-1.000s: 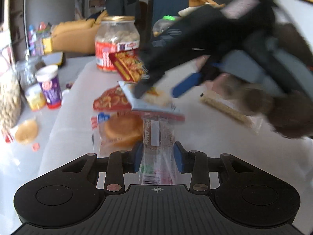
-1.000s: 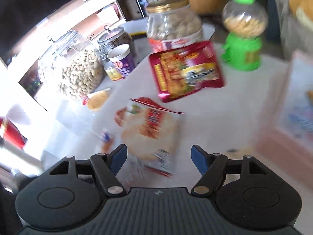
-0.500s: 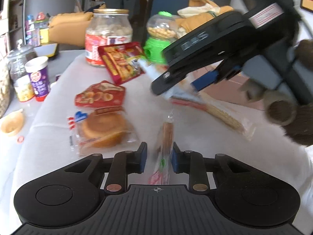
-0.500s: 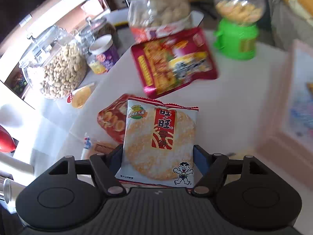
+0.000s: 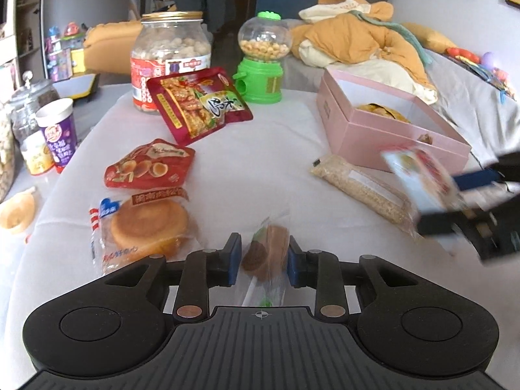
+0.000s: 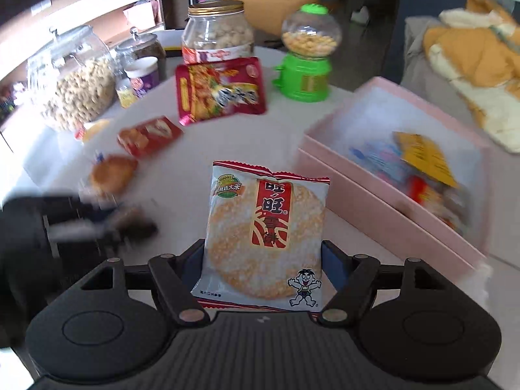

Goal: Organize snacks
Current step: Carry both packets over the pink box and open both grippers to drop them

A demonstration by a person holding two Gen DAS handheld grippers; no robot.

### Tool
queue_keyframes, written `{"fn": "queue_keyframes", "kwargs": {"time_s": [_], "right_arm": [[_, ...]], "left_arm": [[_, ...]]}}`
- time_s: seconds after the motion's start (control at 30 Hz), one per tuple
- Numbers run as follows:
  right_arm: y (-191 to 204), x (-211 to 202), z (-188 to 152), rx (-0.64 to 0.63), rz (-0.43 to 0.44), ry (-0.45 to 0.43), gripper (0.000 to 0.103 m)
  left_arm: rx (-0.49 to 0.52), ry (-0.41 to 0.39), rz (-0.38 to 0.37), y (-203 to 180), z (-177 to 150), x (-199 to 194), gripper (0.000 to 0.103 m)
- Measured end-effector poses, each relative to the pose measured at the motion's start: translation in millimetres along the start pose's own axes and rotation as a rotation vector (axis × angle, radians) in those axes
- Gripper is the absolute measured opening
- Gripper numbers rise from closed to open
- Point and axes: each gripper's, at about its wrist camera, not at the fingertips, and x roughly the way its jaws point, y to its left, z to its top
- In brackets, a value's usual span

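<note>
My right gripper [image 6: 263, 263] is shut on a rice cracker packet [image 6: 265, 237] and holds it above the table, left of the open pink box [image 6: 383, 214]. It shows blurred in the left wrist view [image 5: 419, 178] beside the box [image 5: 390, 130]. My left gripper [image 5: 264, 256] is shut on a small clear-wrapped brown cake [image 5: 265, 256], low over the white table [image 5: 260, 169]. The pink box holds several snack packets [image 6: 422, 156].
On the table lie a wrapped round cake [image 5: 146, 224], a red biscuit bag [image 5: 149, 169], a red snack pouch [image 5: 198, 104] and a long grain bar [image 5: 364, 191]. A big jar [image 5: 170, 61] and a green candy dispenser [image 5: 261, 61] stand at the back. Cups and jars stand left.
My right gripper closed on the rice cracker packet, lifted it and carried it right toward the pink box. My left gripper stays shut on the wrapped cake, which has turned in its grip.
</note>
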Motion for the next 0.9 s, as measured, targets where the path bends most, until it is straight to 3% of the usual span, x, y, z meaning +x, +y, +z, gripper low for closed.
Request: {"fn": "queue_keyframes", "kwargs": {"time_s": [0.1,0.27,0.5,0.63,0.67,0.9], "right_arm": [[-12,-10,-27,0.026,-0.028,-0.02,0.074],[-39,-12,-58,0.14,-0.055,-0.047,0.074],[-46,-1,-88,0.239,-0.087,-0.148,0.077],[-38,-1,-89,0.204,-0.117,-0.161,0.077],[-42,-1,-88,0.214,-0.107,-0.158,0.077],[-44,0,-89,0.228,-0.102,-0.161,0.077]], "left_arm": [[0.031,0.032,0.0,-11,4,3,0.052],[0.128,0.065,0.026,-22,0,-1,0.051],[0.152,-0.02,0.038,-24,-21,-9,0.051],[0.112,0.037,0.036,-23,-11,-8,0.05],[0.108,0.042,0.041,-23,-11,-9,0.045],[0.078,0.01,0.059,-30,-19,-16,0.041]]}}
